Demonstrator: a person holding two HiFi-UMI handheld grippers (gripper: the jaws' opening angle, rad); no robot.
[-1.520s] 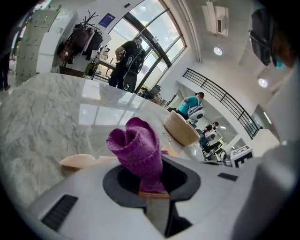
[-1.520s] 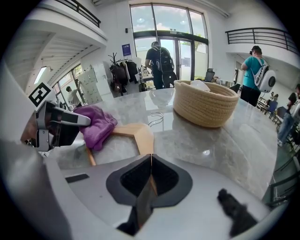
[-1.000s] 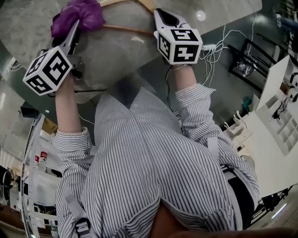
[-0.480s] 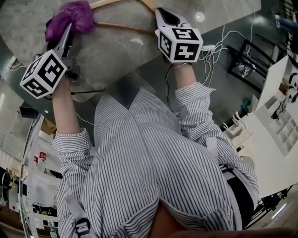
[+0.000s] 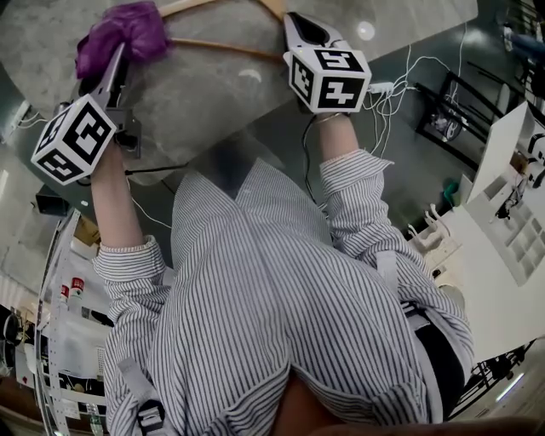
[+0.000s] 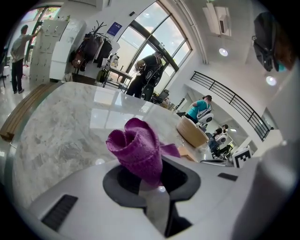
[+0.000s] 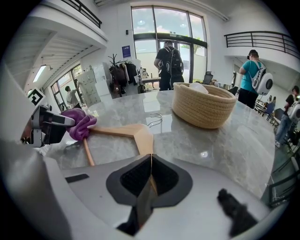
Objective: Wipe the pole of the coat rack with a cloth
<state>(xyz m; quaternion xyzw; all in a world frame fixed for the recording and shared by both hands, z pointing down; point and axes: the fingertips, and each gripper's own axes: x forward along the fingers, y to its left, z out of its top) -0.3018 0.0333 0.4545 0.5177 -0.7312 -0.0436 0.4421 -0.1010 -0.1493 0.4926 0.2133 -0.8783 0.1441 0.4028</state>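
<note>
The left gripper [image 5: 119, 53] pinches a bunched purple cloth [image 5: 128, 30] between closed jaws and holds it at the left end of a wooden hanger [image 5: 230, 48] lying on the marble table [image 5: 213, 94], seemingly touching it, likely so as to rub along the wood. The right gripper [image 5: 294, 24] has its jaws pressed together on the hanger's right shoulder, probably to steady it. No rack pole is near. A woven basket [image 7: 204, 110] at far right holds something white [image 7: 198, 87].
</note>
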